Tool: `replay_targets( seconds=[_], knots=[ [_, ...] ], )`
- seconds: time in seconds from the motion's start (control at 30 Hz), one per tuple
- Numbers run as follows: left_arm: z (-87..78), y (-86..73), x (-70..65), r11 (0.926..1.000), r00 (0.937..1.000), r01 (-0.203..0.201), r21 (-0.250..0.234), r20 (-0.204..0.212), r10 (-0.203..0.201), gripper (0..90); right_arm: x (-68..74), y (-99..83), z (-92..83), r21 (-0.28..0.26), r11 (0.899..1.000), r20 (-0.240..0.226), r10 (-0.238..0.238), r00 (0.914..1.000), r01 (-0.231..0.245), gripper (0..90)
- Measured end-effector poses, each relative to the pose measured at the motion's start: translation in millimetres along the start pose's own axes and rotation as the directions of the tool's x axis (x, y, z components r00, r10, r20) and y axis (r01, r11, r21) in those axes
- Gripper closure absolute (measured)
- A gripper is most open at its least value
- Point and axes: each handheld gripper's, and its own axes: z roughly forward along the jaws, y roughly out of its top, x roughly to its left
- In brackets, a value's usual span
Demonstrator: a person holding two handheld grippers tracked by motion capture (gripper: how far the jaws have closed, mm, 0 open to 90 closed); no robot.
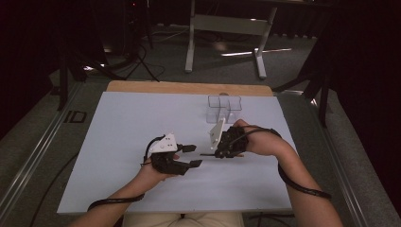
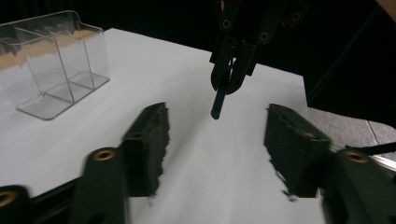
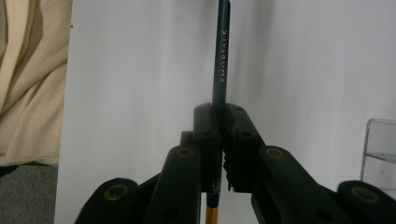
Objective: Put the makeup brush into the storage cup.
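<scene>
The right gripper was clamped on a dark blue pencil, whose shaft ran out past the pressed-together jaws over the white table. In the high view that gripper sat right of centre, and the pencil pointed left towards the left gripper. The left gripper had its jaws parted with nothing between them, and the pencil's tip hung just beyond the gap. A clear plastic organiser stood farther back on the table.
</scene>
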Motion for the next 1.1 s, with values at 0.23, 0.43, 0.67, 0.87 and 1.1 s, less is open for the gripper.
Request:
replay_targets(
  seconds=[0.23,0.43,0.67,0.87,1.1],
  knots=[
    [8.8,2.9,-1.0,0.9997,0.9998,-0.008,0.024,0.017,0.007,61.5,-0.2,6.7,0.5,-0.010,1.000,-0.009,-0.017,0.9998,0.016,84.0],
    [11.8,4.1,-0.5,0.9992,0.9999,-0.009,0.038,0.010,0.008,74.0,-0.1,10.2,1.6,-0.006,1.000,-0.014,-0.026,0.9996,0.026,84.0],
    [14.1,5.5,0.0,0.9983,0.9997,-0.005,0.058,0.024,0.004,82.4,0.6,12.8,1.5,-0.007,0.999,-0.016,-0.032,0.9993,0.032,84.0],
    [15.1,5.7,-0.4,0.9969,0.9988,-0.017,0.077,0.048,0.014,85.5,1.1,13.8,4.2,0.008,0.999,-0.022,-0.043,0.9988,0.043,83.2],
    [12.2,6.0,-1.8,0.9961,0.9983,-0.028,0.084,0.053,0.024,85.7,4.7,10.7,6.2,0.015,0.997,-0.008,-0.070,0.9975,0.070,70.9]
  ],
)
